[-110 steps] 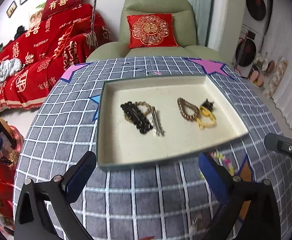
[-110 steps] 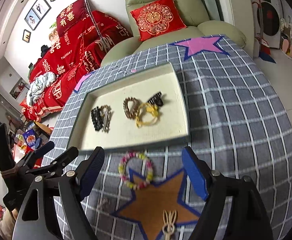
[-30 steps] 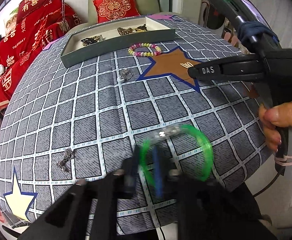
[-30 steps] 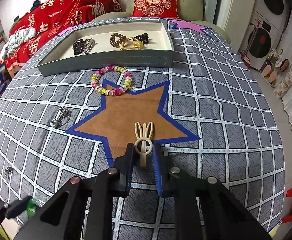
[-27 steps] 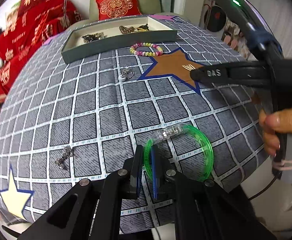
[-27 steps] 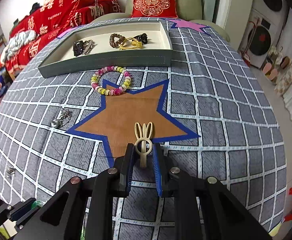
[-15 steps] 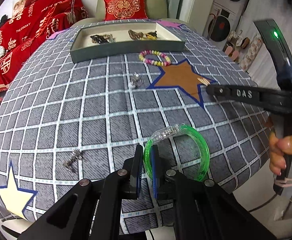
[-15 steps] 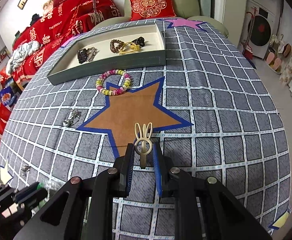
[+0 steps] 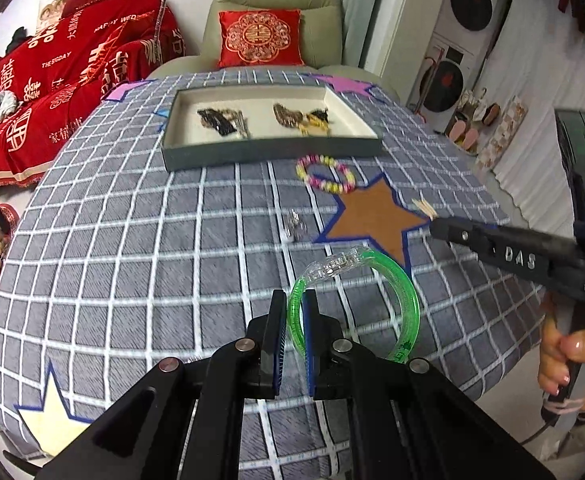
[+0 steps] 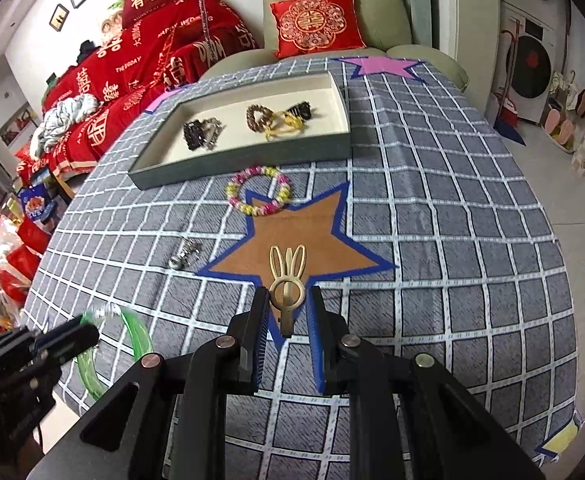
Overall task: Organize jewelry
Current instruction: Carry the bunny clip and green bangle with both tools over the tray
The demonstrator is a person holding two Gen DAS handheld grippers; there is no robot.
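My left gripper (image 9: 294, 304) is shut on a green translucent bangle (image 9: 406, 296) and holds it above the grey checked tablecloth. My right gripper (image 10: 288, 300) is shut on a cream rabbit-ear hair clip (image 10: 287, 270), held over the brown star patch (image 10: 300, 236). The green tray (image 9: 268, 151) with a cream floor stands at the far side and holds dark hair clips, a brown bead bracelet and a yellow piece. The tray also shows in the right wrist view (image 10: 244, 162). The bangle also shows at lower left in the right wrist view (image 10: 134, 330).
A pink and yellow bead bracelet (image 10: 258, 194) lies just in front of the tray. A small silver trinket (image 10: 184, 256) lies left of the brown star. A green armchair with a red cushion (image 9: 260, 38) stands behind the table. The table edge drops off at the right.
Both grippers have kept their hold and moved forward and up towards the tray. The bangle and the hair clip stay clamped.
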